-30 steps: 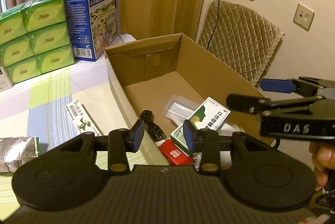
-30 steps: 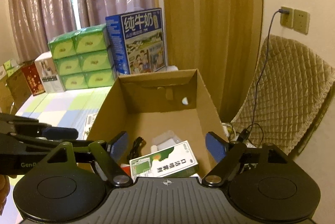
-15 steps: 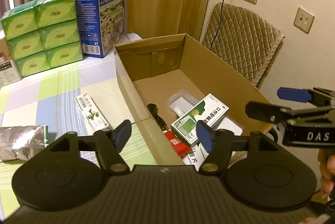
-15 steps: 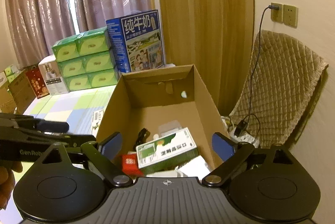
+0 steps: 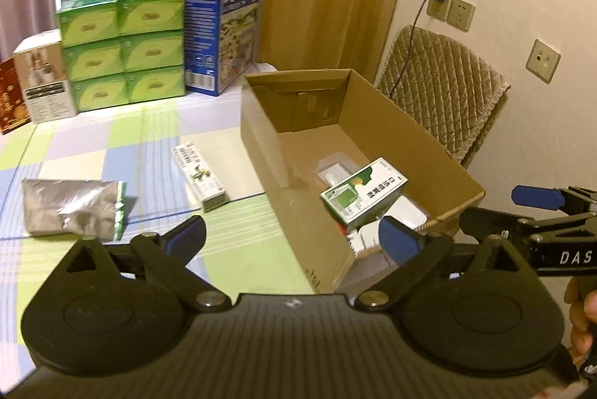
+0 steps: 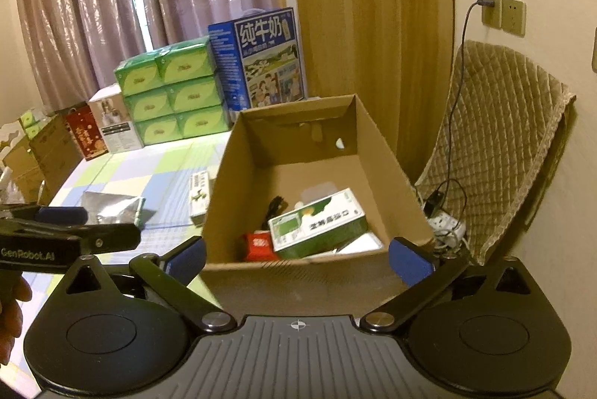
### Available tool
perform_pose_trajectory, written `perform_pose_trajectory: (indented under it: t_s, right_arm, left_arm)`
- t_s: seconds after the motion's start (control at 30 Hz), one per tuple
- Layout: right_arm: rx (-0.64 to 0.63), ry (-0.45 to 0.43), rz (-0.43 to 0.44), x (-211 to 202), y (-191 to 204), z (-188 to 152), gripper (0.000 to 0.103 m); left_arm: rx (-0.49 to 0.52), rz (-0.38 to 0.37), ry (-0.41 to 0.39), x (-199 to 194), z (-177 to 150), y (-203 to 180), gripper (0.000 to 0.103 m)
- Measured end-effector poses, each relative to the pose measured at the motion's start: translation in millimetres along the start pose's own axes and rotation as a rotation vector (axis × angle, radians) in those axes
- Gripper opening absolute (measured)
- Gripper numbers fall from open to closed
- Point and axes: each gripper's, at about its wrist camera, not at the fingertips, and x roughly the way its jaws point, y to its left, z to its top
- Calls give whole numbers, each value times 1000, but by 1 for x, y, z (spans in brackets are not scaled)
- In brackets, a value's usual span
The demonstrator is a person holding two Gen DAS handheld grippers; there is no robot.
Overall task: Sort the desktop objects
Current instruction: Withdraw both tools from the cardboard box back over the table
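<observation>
Opening wide, both the left gripper (image 5: 291,236) and right gripper (image 6: 296,255) hold nothing. A green box (image 6: 317,225) lies in the carton (image 6: 388,175); a pouch (image 5: 72,208) rests on the desk (image 5: 238,238).

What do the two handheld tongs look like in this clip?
Both are black, with round housings, ribbed bodies and blue pads. The left tongs show "GenRobot.AI" in white lettering in the right wrist view; the right tongs show "DAS" in the left wrist view. No sleeves or cables show.

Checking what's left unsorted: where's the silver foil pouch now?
Left wrist view, left side: the silver foil pouch lies flat on the checkered tabletop, outside the cardboard box, left of the narrow carton.
</observation>
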Motion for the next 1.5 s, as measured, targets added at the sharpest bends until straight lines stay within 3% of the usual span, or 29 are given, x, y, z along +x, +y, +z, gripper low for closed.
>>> perform_pose_trajectory:
  t_s: [0.6, 0.97, 1.5]
  right_arm:
    - [-57, 65, 116, -8, 68, -34, 101]
    - [-125, 86, 134, -6, 95, -41, 101]
    - [-209, 23, 158, -34, 120, -32, 101]
  left_arm:
    - [-158, 149, -6, -79, -53, 58, 102]
    - [-187, 155, 2, -92, -75, 82, 102]
    - [-157, 181, -34, -126, -86, 91, 102]
